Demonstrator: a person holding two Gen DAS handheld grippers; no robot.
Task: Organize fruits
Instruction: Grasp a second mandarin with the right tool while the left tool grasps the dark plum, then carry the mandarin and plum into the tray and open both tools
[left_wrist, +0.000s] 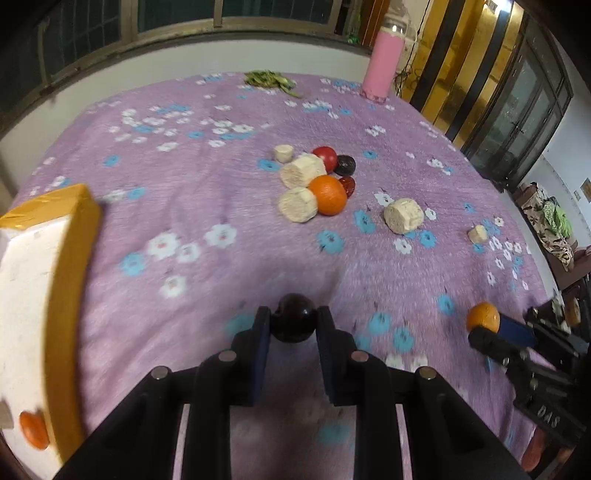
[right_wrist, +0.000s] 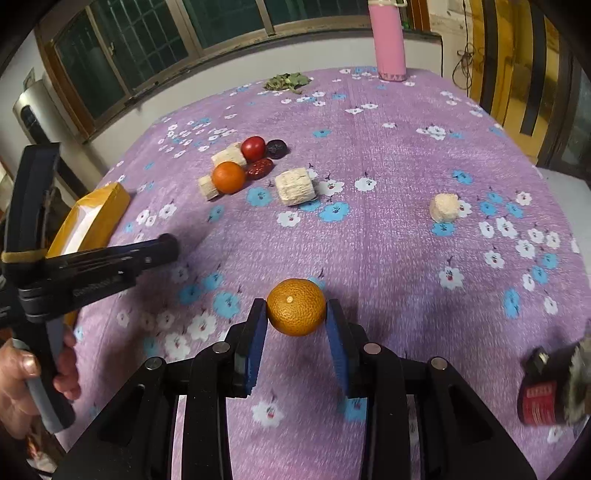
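My left gripper is shut on a dark round fruit, just above the purple flowered cloth. My right gripper is shut on an orange; the left wrist view shows the same orange at its right edge. Mid-table lies a pile: another orange, a red fruit, a dark fruit, a red date and pale cob pieces. A white box with yellow tape sits at the left, with an orange inside.
Loose cob pieces lie right of the pile. A pink bottle and green leaves stand at the far edge. A red and black object is at the near right. A hand holds the left gripper's handle.
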